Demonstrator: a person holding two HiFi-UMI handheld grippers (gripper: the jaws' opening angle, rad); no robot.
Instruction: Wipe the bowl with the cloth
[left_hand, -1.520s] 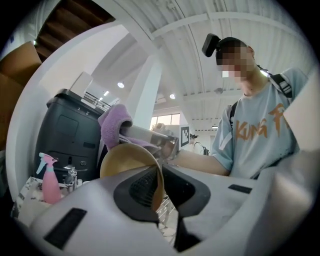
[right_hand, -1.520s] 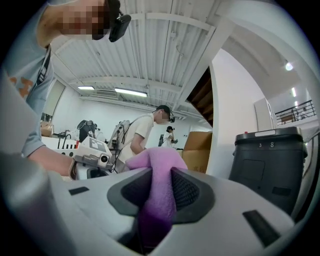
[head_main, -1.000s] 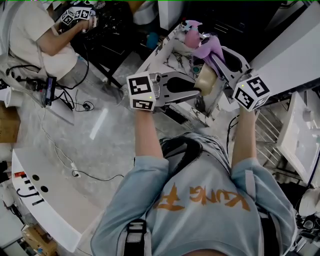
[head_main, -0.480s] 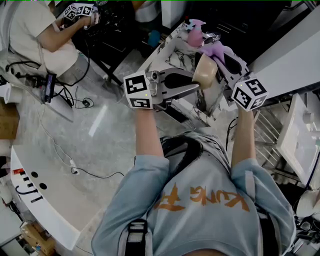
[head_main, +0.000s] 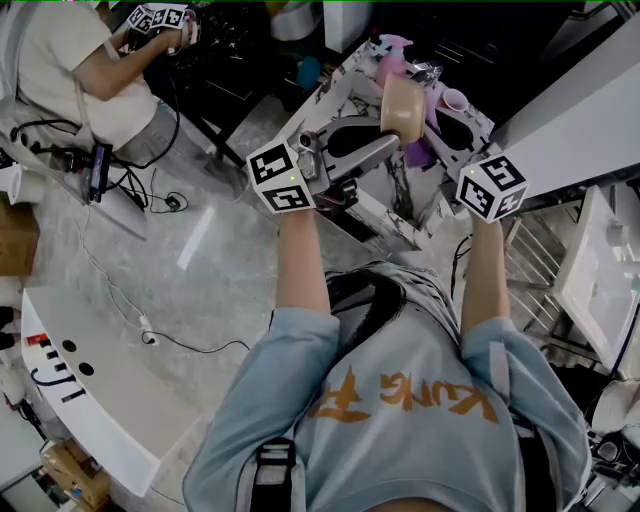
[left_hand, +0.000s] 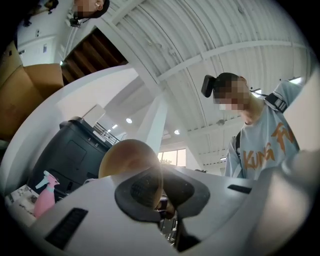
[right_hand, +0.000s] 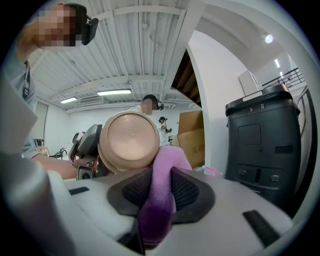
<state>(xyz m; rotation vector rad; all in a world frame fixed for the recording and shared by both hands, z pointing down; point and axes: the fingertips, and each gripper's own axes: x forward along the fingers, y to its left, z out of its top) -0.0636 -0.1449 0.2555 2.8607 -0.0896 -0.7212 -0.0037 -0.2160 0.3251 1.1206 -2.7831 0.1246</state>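
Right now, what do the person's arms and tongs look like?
The left tongs and right tongs are grey-white plastic shells with black dimpled pads and a white cube with black square markers at the back of each. The person wears a light blue top with orange letters; its sleeves reach about the elbows.

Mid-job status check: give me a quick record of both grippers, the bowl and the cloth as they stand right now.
left gripper: jaws shut on the bowl's rim
right gripper: jaws shut on the cloth
bowl: tan, held up in the air above the table, base facing the right gripper
cloth: purple, its end appears to press on the bowl's outside near the base
table: marble-patterned, below both grippers
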